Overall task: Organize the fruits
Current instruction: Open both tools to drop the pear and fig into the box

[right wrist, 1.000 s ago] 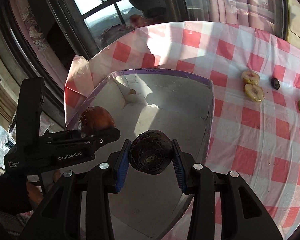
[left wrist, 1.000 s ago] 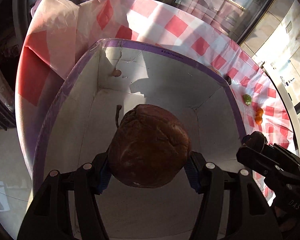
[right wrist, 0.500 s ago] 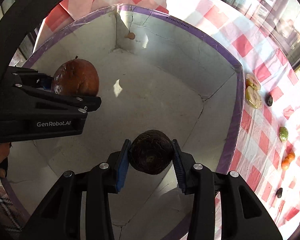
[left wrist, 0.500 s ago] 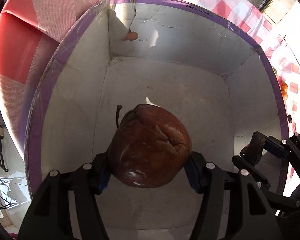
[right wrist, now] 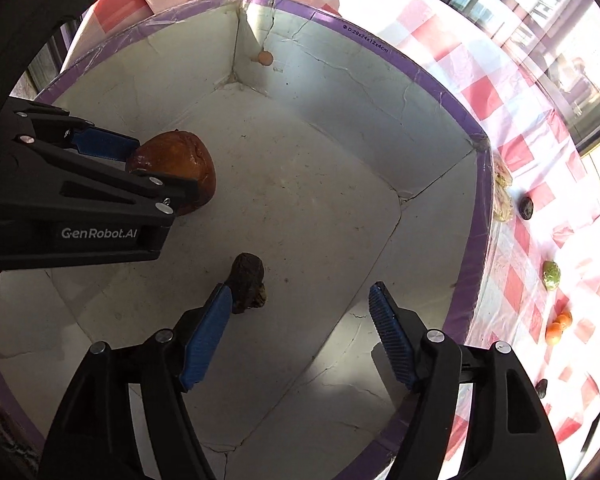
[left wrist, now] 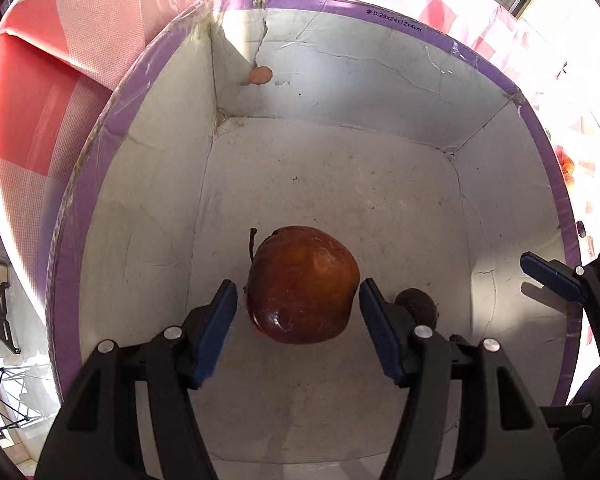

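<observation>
The left gripper (left wrist: 294,304) stands wide, its blue pads clear of the apple (left wrist: 303,285) on both sides; the apple rests on the floor of the box (left wrist: 364,12), between the pads and towards the left wall. It is brown-red and glossy, wrinkled and bruised, with a thin dark stem standing up at its far side. From the right wrist view the left gripper (right wrist: 148,164) flanks the apple (right wrist: 176,166) from the box's left side.

The right gripper (right wrist: 300,300) is also wide and holds nothing. A small dark fruit (right wrist: 247,282), rough and shrivelled, lies on the box floor just beside its left pad; whether they touch cannot be told. In the left wrist view that fruit (left wrist: 418,306) sits right of the apple, partly hidden by the left gripper's right finger.

The box is white inside, cracked, with a purple rim. It sits on a red-and-white checked cloth (right wrist: 480,92). Beyond the box's right edge, on the cloth, lie a green fruit (right wrist: 551,275), two small orange ones (right wrist: 558,328) and a dark one (right wrist: 526,207).
</observation>
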Motion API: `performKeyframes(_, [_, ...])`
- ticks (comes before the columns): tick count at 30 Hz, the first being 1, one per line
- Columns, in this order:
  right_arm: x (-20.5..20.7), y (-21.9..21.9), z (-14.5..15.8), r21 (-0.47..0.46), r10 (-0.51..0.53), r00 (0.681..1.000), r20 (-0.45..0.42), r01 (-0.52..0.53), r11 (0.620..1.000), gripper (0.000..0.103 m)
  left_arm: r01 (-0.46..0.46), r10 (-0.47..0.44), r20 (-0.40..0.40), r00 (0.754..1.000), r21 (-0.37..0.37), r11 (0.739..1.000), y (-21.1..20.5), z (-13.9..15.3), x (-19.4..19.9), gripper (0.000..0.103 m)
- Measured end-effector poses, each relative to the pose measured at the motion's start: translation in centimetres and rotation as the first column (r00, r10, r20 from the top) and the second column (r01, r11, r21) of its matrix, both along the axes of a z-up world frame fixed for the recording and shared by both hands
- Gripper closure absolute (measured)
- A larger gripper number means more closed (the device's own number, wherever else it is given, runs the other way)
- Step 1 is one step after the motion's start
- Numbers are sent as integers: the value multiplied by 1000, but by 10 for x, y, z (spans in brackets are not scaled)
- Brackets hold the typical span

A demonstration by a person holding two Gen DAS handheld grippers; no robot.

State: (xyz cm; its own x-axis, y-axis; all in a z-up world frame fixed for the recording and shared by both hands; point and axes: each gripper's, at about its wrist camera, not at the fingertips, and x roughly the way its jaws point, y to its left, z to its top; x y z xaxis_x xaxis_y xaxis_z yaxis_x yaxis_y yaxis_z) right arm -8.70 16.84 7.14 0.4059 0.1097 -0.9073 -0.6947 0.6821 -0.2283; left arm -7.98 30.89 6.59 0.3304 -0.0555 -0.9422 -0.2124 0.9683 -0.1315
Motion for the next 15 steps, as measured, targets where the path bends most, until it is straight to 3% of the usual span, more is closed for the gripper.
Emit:
performKeyframes(9, [-3, -4, 7, 62, 2, 1000, 24, -4, 998, 24, -4, 9, 169, 986, -31, 1000, -1, 25, -5, 25])
performKeyframes(12, [-4, -9, 11, 116, -13, 999, 36, 9, 993, 24, -21, 23, 262, 965, -10, 1000, -1, 44, -10, 25])
performKeyframes(15, [-7, -14, 16, 168, -21, 999, 48, 12, 986, 23, -59, 33, 368, 929, 62, 996, -3, 69, -17, 16])
